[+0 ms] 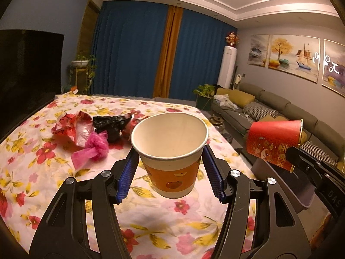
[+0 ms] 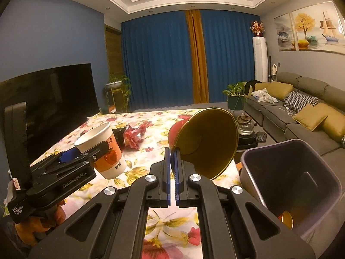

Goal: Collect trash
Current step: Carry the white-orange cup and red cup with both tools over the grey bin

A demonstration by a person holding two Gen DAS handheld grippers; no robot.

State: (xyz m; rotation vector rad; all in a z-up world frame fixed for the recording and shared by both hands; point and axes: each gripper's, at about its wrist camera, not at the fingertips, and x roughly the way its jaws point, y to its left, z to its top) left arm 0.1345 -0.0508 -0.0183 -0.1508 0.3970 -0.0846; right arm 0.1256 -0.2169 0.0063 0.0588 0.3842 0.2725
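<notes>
Our right claw pinches the rim of the red paper cup, lying sideways; the purple trash bin is just right and below it. Our left claw clamps the upright apple-print cup, farther from the bin.

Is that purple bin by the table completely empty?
No. In the right wrist view the purple bin already holds something gold-rimmed and orange at its bottom.

Both wrist views low over floral table, facing curtains, sharing sofa
</notes>
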